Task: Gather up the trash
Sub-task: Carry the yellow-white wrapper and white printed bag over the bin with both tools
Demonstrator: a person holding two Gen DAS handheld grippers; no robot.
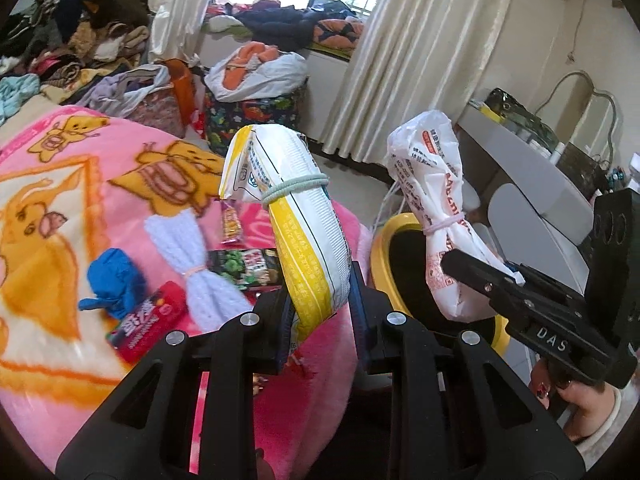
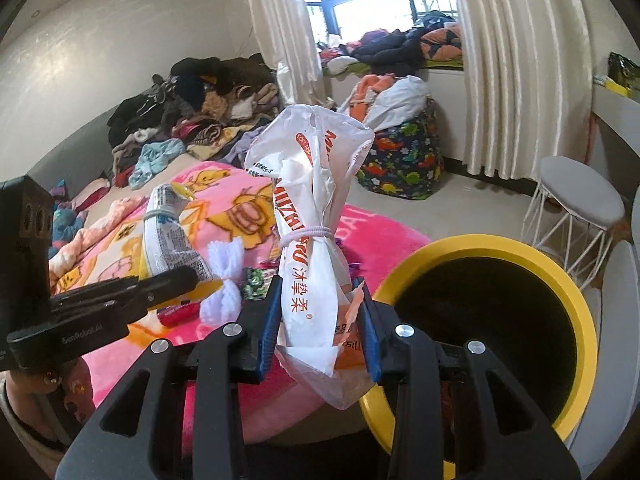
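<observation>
My left gripper (image 1: 320, 316) is shut on a rolled yellow-and-white packet (image 1: 296, 216) tied with a green band, held upright above the pink blanket; it also shows in the right wrist view (image 2: 166, 236). My right gripper (image 2: 318, 328) is shut on a white wrapper with red print (image 2: 312, 216) tied with a pink band, held at the left rim of the yellow bin (image 2: 520, 256). In the left wrist view the right gripper (image 1: 480, 280) holds that wrapper (image 1: 440, 208) over the bin (image 1: 384, 240).
On the pink blanket (image 1: 60, 200) lie a blue glove (image 1: 114, 280), a white tied bundle (image 1: 192, 264), a red packet (image 1: 152, 316), a green snack packet (image 1: 244, 268). Clothes pile (image 2: 192, 108) at the back; a white stool (image 2: 576, 208) stands right.
</observation>
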